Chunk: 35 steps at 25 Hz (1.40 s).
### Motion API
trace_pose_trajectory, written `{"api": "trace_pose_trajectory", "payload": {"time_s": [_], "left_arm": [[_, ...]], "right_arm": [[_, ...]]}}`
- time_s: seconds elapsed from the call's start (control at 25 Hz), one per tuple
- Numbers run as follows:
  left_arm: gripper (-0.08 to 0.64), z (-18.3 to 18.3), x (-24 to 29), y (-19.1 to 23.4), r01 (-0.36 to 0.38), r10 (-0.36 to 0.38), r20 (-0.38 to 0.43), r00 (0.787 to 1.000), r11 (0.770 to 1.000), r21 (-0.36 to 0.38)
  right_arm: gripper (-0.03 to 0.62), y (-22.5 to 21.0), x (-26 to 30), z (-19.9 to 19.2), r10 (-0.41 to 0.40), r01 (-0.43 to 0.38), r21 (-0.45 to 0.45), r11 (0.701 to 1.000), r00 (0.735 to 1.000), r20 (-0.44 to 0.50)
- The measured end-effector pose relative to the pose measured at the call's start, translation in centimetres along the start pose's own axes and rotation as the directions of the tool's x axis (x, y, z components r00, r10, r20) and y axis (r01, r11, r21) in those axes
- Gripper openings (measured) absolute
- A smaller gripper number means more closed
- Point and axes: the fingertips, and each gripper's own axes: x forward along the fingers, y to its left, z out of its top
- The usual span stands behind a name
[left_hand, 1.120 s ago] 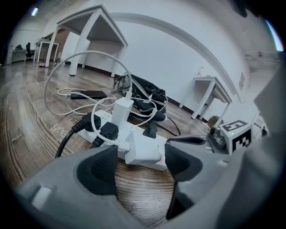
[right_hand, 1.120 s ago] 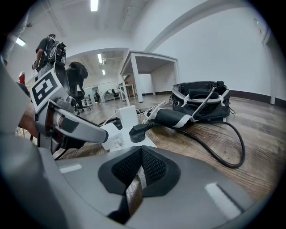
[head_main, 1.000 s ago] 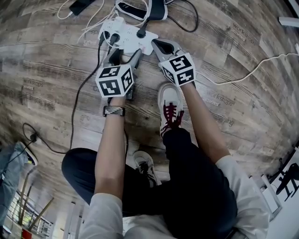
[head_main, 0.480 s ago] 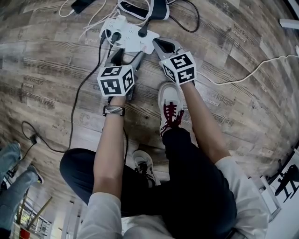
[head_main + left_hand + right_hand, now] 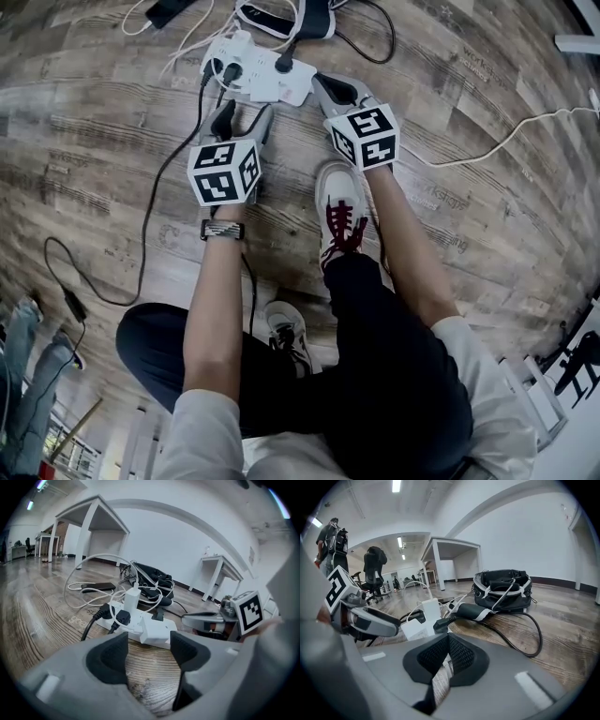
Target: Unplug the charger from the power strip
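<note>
A white power strip (image 5: 258, 75) lies on the wood floor, with black plugs (image 5: 123, 617) and an upright white charger (image 5: 131, 601) in it. A white block (image 5: 157, 632) sits at its near end. My left gripper (image 5: 242, 117) hovers just short of the strip, pointing at it. Its jaws (image 5: 149, 656) are open and have just been closing a little, with only floor between the pads. My right gripper (image 5: 333, 89) lies by the strip's right end with its jaws (image 5: 447, 654) shut on nothing. Whether it touches the strip I cannot tell.
A black bag (image 5: 300, 14) and a phone (image 5: 167, 9) on a white cable lie beyond the strip. Black cables (image 5: 159, 187) run down the left and a white cable (image 5: 506, 141) crosses the right. My shoe (image 5: 339, 202) is under the right arm. Someone's legs (image 5: 23, 394) stand at lower left.
My left gripper has drawn back a little from the strip and risen slightly. The right gripper has stayed put. The bystander's legs at lower left have shifted.
</note>
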Motion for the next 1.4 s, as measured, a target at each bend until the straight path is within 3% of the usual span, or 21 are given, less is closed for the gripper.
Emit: {"api": "trace_pose_trajectory", "payload": {"time_s": [0.16, 0.36, 0.64, 0.84, 1.08, 1.4], "left_arm": [[0.225, 1.8, -1.0, 0.6, -0.037, 0.035, 0.042, 0.998, 0.998, 0.041], [0.125, 4.4, -1.4, 2.2, -0.073, 0.07, 0.082, 0.994, 0.997, 0.033], [0.006, 9.2, -2.5, 4.2, -0.137, 0.12, 0.113, 0.986, 0.978, 0.155], [0.006, 11.4, -3.7, 3.1, -0.128, 0.099, 0.134, 0.986, 0.964, 0.232], [0.006, 16.5, -5.9, 2.7, -0.12, 0.06, 0.18, 0.982, 0.931, 0.343], [0.006, 22.4, -10.7, 1.7, -0.137, 0.043, 0.268, 0.963, 0.928, 0.346]], "right_arm": [[0.002, -0.3, -1.0, 0.7, -0.022, 0.022, 0.011, 1.0, 0.999, 0.025], [0.002, -0.9, -1.9, 3.5, -0.03, 0.03, 0.007, 1.0, 0.996, 0.085], [0.002, -0.4, -2.7, 6.8, -0.031, 0.036, -0.037, 0.999, 0.992, 0.123], [0.002, -1.0, -4.0, 9.0, -0.036, 0.044, -0.054, 0.998, 0.989, 0.141], [0.002, -1.4, -5.9, 14.6, -0.061, 0.076, -0.073, 0.994, 0.979, 0.195], [0.002, -0.6, -9.8, 22.4, -0.063, 0.092, -0.098, 0.991, 0.961, 0.267]]}}
